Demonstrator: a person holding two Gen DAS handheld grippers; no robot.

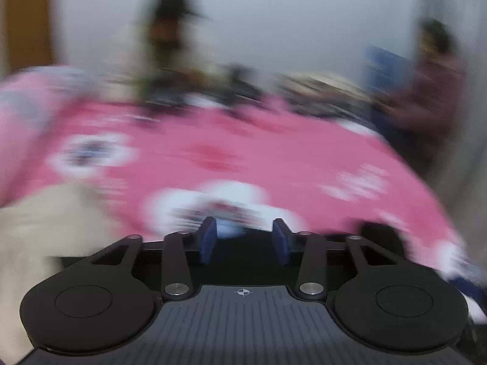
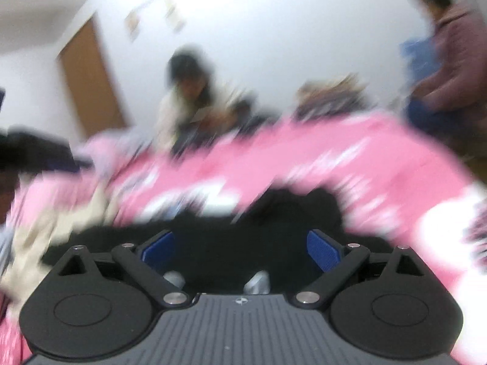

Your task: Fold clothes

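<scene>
Left gripper: was held parted and empty over the pink bedspread.
Right gripper: was spread wide, nothing gripped.
Black garment: was seen on the bedspread, just ahead of the right gripper.
Beige garment: was seen left of the left gripper.

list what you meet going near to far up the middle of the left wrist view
Left tool with blue pads, jaws apart → pink patterned bedspread → blurred dark heap of clothes at its far edge → plain pale wall
</scene>
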